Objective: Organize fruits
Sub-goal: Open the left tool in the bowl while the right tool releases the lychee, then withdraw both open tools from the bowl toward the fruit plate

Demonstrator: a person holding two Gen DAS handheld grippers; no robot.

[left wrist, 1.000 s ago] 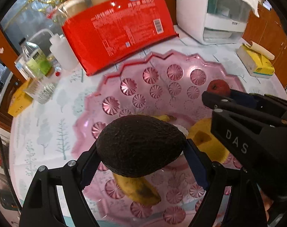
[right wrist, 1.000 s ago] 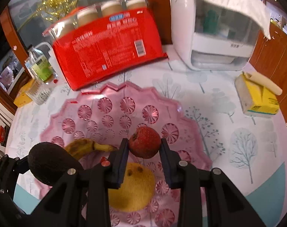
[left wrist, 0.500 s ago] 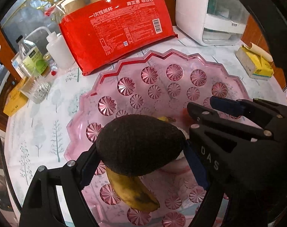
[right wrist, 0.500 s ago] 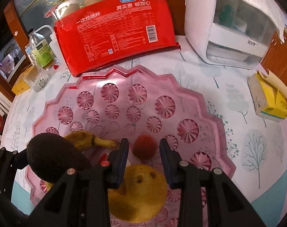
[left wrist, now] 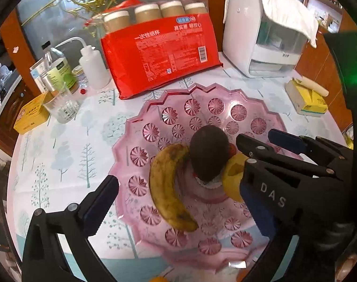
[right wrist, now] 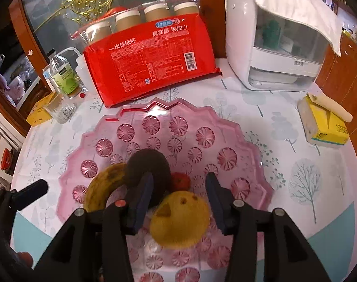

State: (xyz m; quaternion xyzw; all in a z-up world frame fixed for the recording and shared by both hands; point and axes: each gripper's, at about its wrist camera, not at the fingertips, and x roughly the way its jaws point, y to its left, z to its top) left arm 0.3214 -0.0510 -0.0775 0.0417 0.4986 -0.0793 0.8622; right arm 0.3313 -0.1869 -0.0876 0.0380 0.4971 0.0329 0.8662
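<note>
Both claws are opening with nothing gripped: left gripper [left wrist: 178, 188] spread wide, right gripper [right wrist: 179, 197] partly; avocado [left wrist: 209, 155] rests mid-plate [left wrist: 225, 95], banana [left wrist: 169, 188] at nine o'clock, strawberry [right wrist: 180, 181] at three; risk: round avocado rolling off the pile.

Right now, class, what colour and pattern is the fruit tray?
The fruit tray is translucent pink with embossed starburst circles and a zigzag rim, clearest in the right wrist view.
</note>
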